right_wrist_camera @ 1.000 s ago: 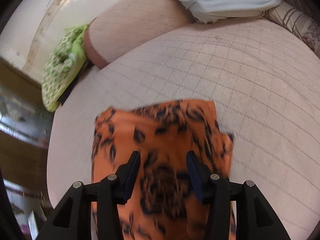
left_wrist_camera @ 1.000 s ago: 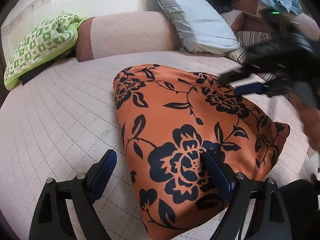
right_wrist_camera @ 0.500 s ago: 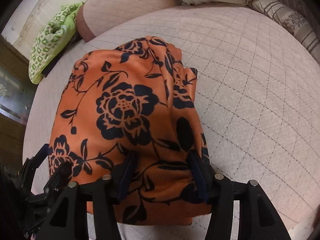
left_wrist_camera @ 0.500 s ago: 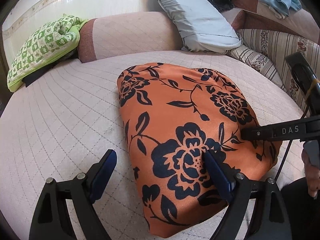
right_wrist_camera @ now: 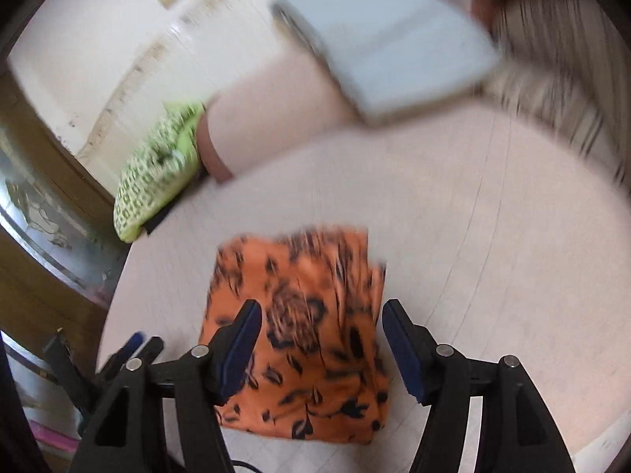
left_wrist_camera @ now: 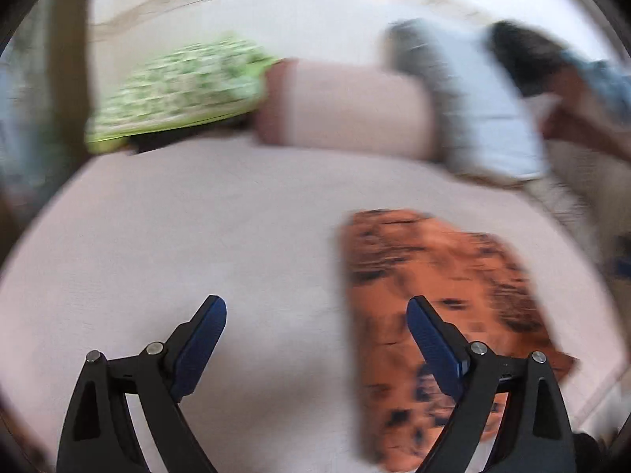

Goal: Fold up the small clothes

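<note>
Orange floral cloth (right_wrist_camera: 303,335) lay folded flat on the pale quilted bed (left_wrist_camera: 197,236), nothing on top of it. Around the back edge sat a green patterned bundle (left_wrist_camera: 185,86), a pink bolster (left_wrist_camera: 347,110) and a grey pillow (right_wrist_camera: 386,39), all well apart from the cloth. Left claw (left_wrist_camera: 315,335) was spread wide and empty, mostly over bare bed, with the cloth off to its right side. Right claw (right_wrist_camera: 321,339) was also apart, empty, hanging right over the cloth. Both views were pretty smeared, so the print and far corner stuff were hard to make out.
</note>
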The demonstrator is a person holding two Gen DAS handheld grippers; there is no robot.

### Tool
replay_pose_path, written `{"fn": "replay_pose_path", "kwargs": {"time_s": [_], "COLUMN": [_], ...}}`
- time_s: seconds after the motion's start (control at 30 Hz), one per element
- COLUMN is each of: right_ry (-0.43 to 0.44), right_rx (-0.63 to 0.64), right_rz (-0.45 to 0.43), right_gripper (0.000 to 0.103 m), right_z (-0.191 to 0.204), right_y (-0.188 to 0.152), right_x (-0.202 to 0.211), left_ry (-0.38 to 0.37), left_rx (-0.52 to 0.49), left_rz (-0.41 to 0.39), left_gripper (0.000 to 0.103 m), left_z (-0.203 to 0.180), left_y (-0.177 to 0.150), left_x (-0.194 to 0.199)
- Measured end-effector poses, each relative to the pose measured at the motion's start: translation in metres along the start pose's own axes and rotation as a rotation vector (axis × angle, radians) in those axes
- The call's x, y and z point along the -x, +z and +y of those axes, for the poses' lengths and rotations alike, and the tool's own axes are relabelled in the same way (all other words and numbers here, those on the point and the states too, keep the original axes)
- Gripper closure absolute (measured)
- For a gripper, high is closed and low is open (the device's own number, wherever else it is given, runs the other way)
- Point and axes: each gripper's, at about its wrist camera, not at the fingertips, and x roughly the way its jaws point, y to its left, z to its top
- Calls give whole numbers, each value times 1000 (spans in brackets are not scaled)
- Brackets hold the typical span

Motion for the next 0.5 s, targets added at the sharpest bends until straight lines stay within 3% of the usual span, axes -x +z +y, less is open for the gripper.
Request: {"fn": "replay_pose_path", "kwargs": {"time_s": [0.13,0.27,0.33,0.5], "right_ry": [78,48,43,48], "right_rx": [47,123,156,231], "right_rz": [-98,-140,-144,-164], "right_gripper": [32,32,32,32], "right_z": [27,58,68,87], "right_y": [-3,-33,-48,-75], "right_x": [27,33,37,51], "left_ry": [107,198,208,187], "left_rx": [-3,-41,-19,-6], "left_rz": [9,-43,-77,-152], "left_gripper": [10,9,2,0], "left_z": [-2,-6,-4,-4], "left_y": [3,5,5,8], "left_x": [23,61,82,126]}}
